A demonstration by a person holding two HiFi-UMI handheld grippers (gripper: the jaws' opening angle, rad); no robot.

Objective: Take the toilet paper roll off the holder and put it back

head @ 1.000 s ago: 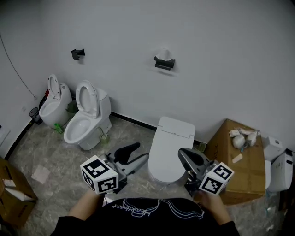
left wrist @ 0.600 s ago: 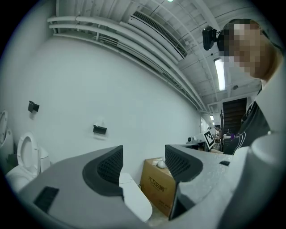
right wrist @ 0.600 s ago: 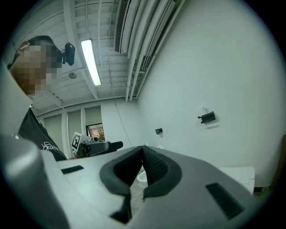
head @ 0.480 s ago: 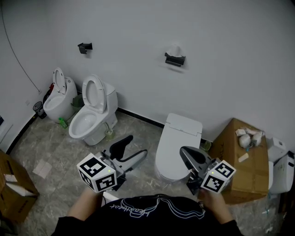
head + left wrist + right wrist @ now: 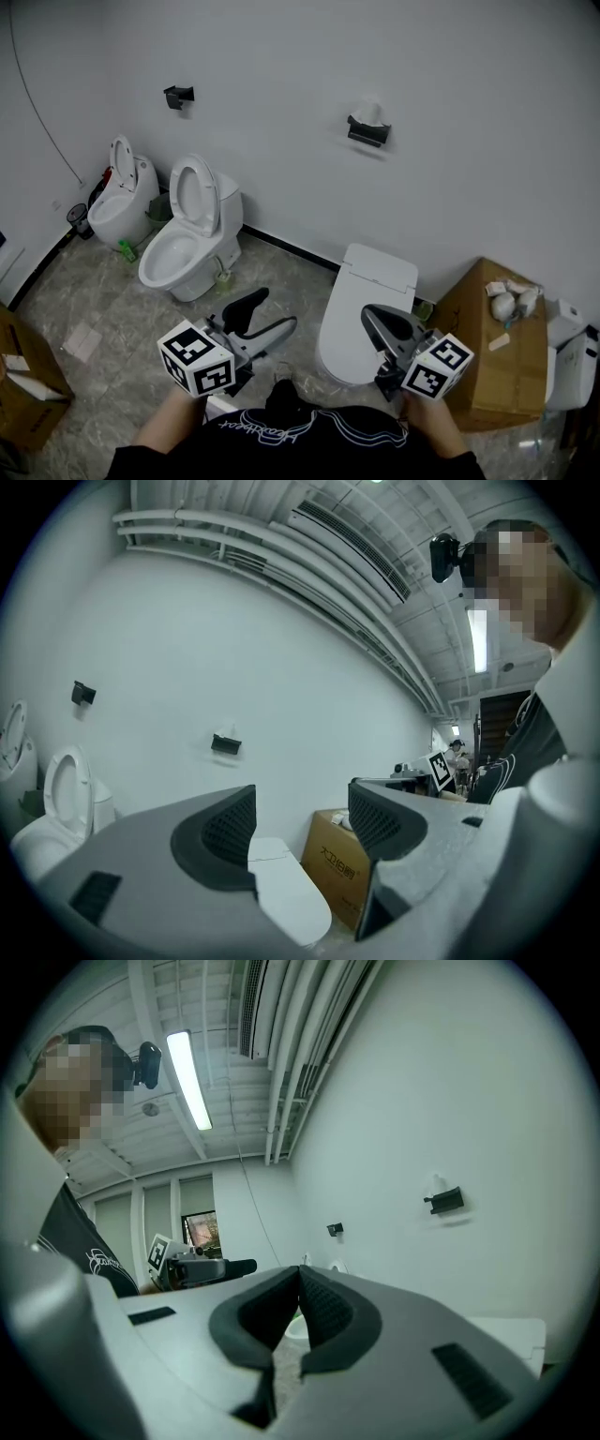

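Note:
A white toilet paper roll [image 5: 372,113] sits on a black wall holder [image 5: 367,132] high on the far wall, well away from both grippers. The left gripper view shows the holder [image 5: 226,744] small on the wall; the right gripper view also shows the holder [image 5: 444,1201]. My left gripper [image 5: 275,309] is held low near my body, and its jaws are opening with nothing between them [image 5: 300,808]. My right gripper [image 5: 368,315] hangs over the closed toilet with its jaws shut and empty [image 5: 299,1274].
A closed white toilet [image 5: 361,309] stands just ahead. A cardboard box [image 5: 487,347] with small items on it is to its right. Two open toilets [image 5: 192,234] stand at the left under a second black wall holder [image 5: 178,96]. Another box [image 5: 23,375] sits far left.
The left gripper's jaws have spread wider apart. The head view has shifted, so the holder and toilets sit further right and lower. The right gripper stays shut.

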